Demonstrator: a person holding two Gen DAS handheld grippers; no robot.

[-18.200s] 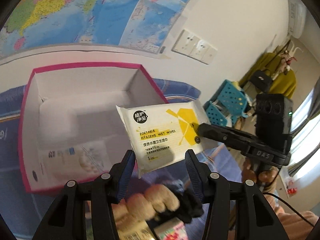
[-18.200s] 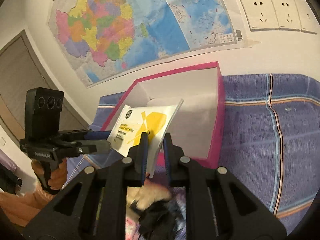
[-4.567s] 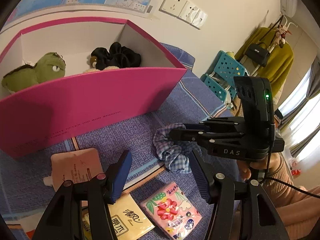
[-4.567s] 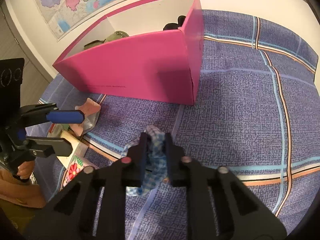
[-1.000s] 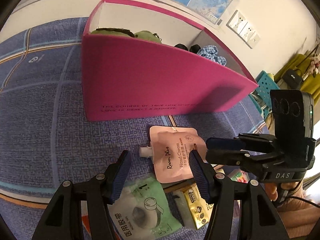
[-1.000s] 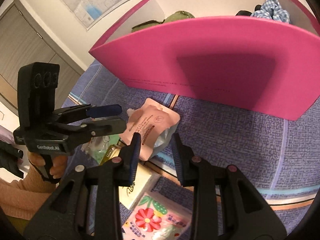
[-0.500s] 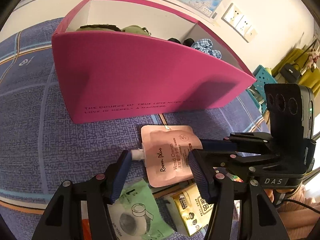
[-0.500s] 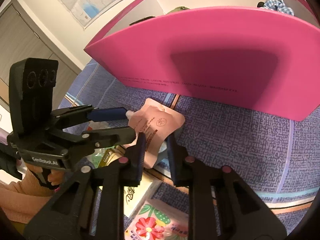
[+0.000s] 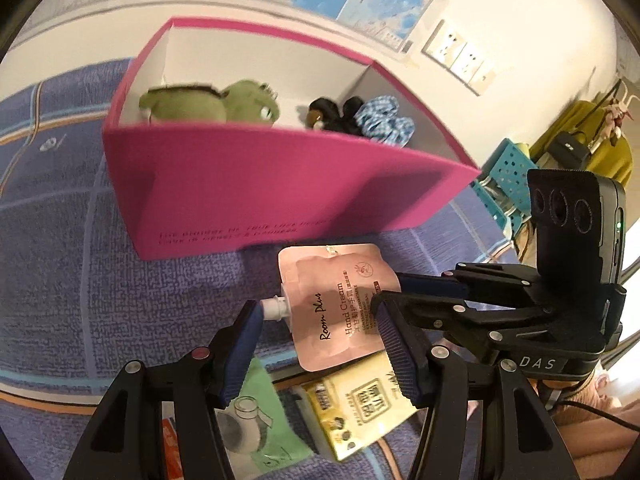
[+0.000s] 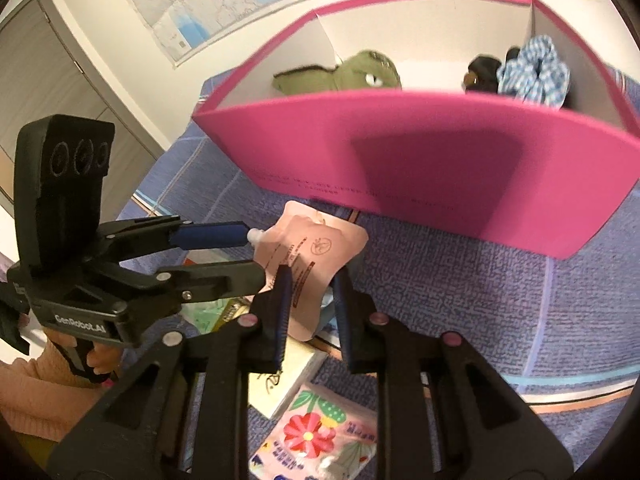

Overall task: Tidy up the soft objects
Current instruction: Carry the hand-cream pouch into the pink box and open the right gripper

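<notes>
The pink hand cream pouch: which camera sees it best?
The left wrist view. There the hand cream pouch faces the camera flat, so its white spout and printed words show. In the right wrist view the pouch is tilted, bent, and partly hidden behind the right gripper, whose jaws pinch it.

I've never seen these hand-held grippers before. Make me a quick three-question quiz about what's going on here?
1. True or false: the right gripper is shut on the pink hand cream pouch.
2. Which lies inside the pink box? A) flowered tissue pack B) green plush toy C) yellow packet
3. Fill in: the checked scrunchie sits beside a ____ scrunchie.

Key: 1 true; 2 B; 3 black.
</notes>
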